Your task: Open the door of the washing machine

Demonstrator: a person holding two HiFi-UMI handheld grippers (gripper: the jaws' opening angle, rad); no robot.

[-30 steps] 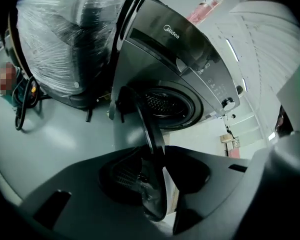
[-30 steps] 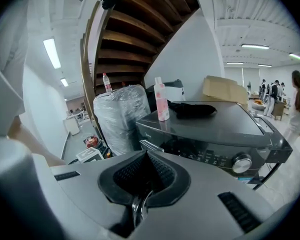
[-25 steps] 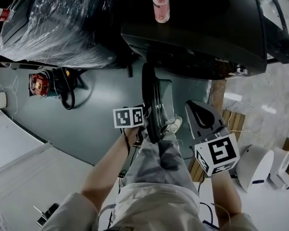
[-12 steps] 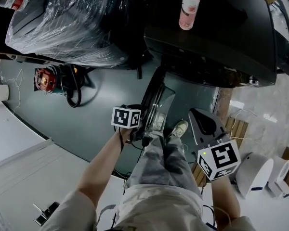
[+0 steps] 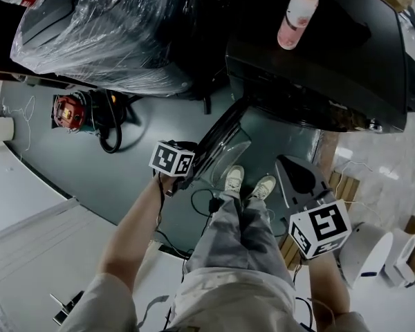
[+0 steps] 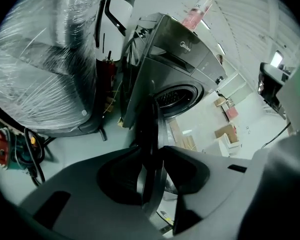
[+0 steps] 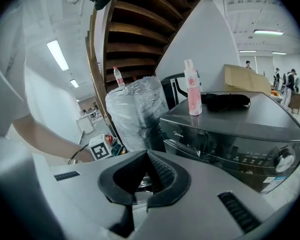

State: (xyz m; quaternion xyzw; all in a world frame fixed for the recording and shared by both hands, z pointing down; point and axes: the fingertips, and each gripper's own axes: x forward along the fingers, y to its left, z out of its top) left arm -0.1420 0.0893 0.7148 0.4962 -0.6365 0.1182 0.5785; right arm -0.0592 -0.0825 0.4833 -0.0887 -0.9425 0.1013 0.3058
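The dark washing machine (image 5: 318, 54) stands at the top right of the head view, its round door (image 5: 221, 144) swung out on its hinge toward me. My left gripper (image 5: 190, 164), under its marker cube, is shut on the door's outer rim. In the left gripper view the door's rim (image 6: 152, 154) runs edge-on between the pads, with the drum opening (image 6: 177, 96) beyond. My right gripper (image 5: 290, 168) hangs to the right of the door, apart from it. Its pads meet at the tips in the right gripper view, so my right gripper (image 7: 147, 156) is shut on nothing.
A pink bottle (image 5: 297, 16) stands on the machine's top. A plastic-wrapped bulky thing (image 5: 104, 33) sits left of the machine, with a red tool (image 5: 68, 113) and a black cable (image 5: 111, 133) on the floor. The person's shoes (image 5: 245, 182) are below the door. White appliances (image 5: 373, 247) stand at right.
The door has swung further out and leftward, from edge-on to slanted. My left gripper went with it, still on the rim. The right gripper has shifted a little.
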